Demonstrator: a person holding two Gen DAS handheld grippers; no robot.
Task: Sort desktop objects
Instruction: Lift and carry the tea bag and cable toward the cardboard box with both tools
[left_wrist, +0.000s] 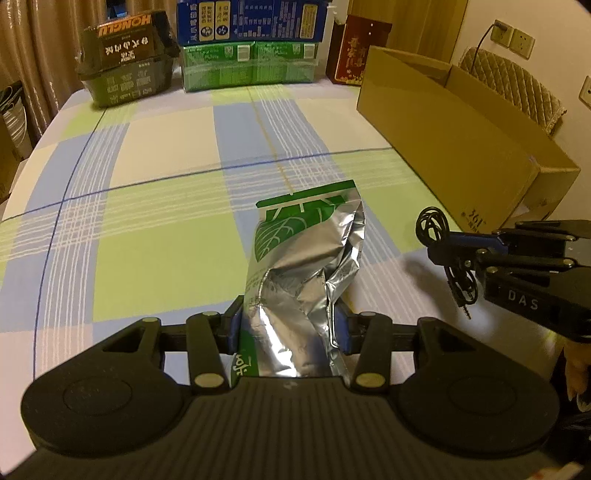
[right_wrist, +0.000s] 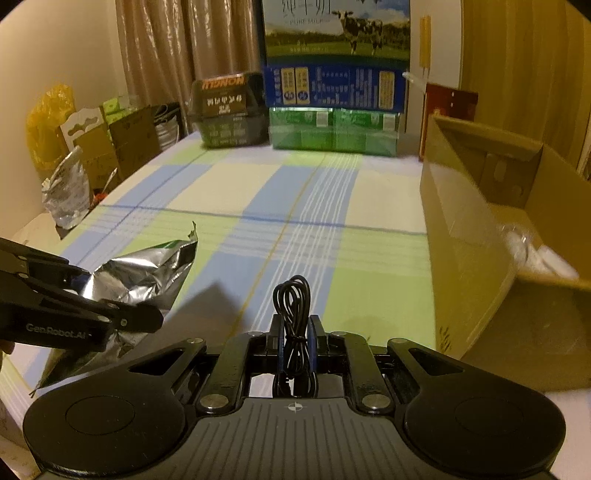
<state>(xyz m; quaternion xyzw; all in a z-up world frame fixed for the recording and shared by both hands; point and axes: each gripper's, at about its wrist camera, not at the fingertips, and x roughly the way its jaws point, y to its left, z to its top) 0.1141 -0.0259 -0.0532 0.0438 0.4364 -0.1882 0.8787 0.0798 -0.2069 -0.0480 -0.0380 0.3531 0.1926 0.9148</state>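
A desk (left_wrist: 147, 206) under a checked cloth of green, blue and cream fills the room's middle, with curtains behind. On the right stands one open cardboard box (left_wrist: 461, 147). Along the far edge sit one dark carton (left_wrist: 125, 62), one blue carton (left_wrist: 251, 20) stacked on one green pack (left_wrist: 251, 66), and one red box (left_wrist: 354, 51). A milk carton (right_wrist: 336, 33) tops the stack in the right wrist view. One crumpled foil pouch (left_wrist: 306, 266) is clamped in the left gripper (left_wrist: 288, 325), lifted off the cloth and pointing far and downward. One bundled black cable (right_wrist: 293, 314) is pinched between the closed jaws of the right gripper (right_wrist: 295, 332), held near the box's near corner, tilted downward
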